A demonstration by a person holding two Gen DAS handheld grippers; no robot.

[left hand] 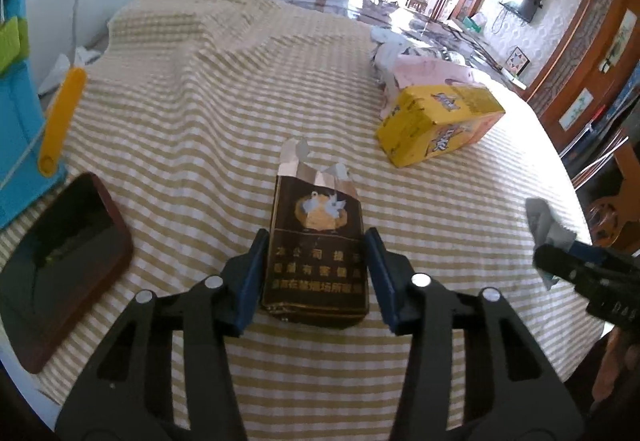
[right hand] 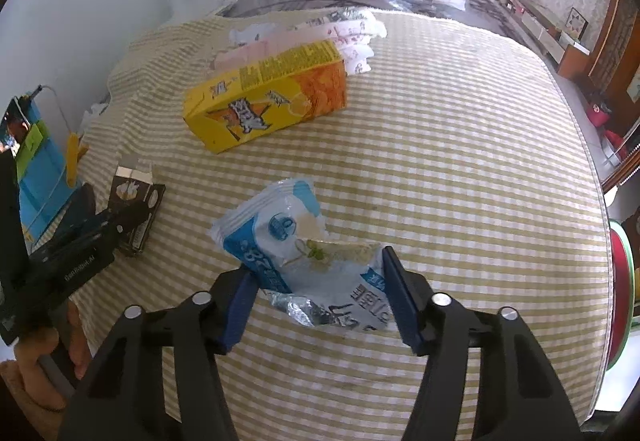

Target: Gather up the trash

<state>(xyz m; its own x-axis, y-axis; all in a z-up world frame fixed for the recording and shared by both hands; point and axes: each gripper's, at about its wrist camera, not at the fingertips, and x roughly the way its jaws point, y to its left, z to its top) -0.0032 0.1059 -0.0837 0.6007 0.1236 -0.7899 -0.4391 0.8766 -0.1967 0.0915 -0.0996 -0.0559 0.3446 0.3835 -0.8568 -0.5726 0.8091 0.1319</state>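
Note:
A torn brown cigarette pack [left hand: 316, 241] lies on the checked tablecloth between the fingers of my left gripper [left hand: 316, 247]; the pads touch its sides. It also shows in the right wrist view [right hand: 136, 209]. A crumpled blue-and-white wrapper [right hand: 304, 257] sits between the fingers of my right gripper [right hand: 318, 265], pads against its edges. The right gripper also shows in the left wrist view [left hand: 560, 261] with the wrapper [left hand: 546, 221]. A yellow carton [left hand: 436, 121] [right hand: 268, 97] lies further back, apart from both grippers.
A pink-white plastic bag [right hand: 320, 37] lies behind the carton. A dark phone [left hand: 56, 257] lies at the left, by a blue stand [left hand: 16, 121] with a yellow handle [left hand: 62, 121]. The round table's edge [right hand: 600, 241] curves at the right.

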